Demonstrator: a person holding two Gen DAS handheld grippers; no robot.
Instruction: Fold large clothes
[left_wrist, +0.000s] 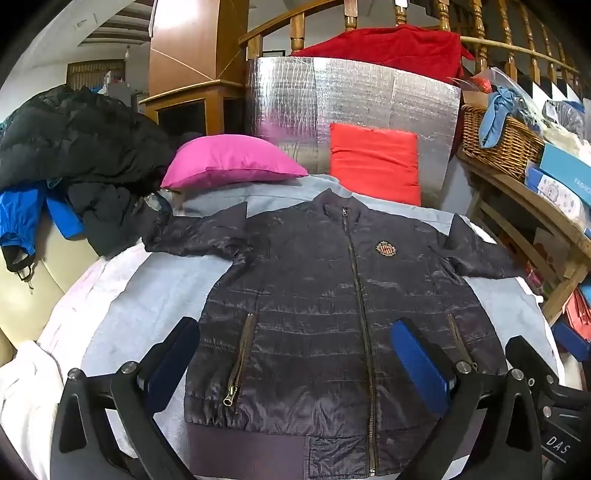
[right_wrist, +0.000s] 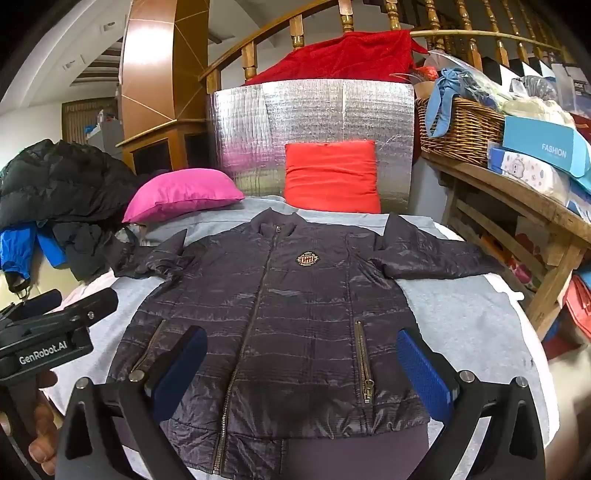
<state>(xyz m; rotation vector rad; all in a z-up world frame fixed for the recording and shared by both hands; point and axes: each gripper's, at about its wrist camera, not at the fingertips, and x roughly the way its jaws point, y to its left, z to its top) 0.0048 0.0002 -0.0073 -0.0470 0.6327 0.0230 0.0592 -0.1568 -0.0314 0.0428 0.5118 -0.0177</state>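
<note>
On a grey sheet (left_wrist: 147, 295) the jacket (left_wrist: 314, 295) lies flat and zipped at frame centre, unfolded, while the left gripper (left_wrist: 295, 365) and right gripper (right_wrist: 303, 373) hover wide open and empty, so a sleeve likely needs grasping next.

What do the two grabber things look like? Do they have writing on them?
Both are black frames with two long fingers, round silver bolts and blue ridged pads. The left gripper shows white letters "GenRobot.AI" on its side, seen from the right wrist view. The right gripper shows "DAS" from the left view. A bare hand grips the handle; no sleeve shows.
</note>
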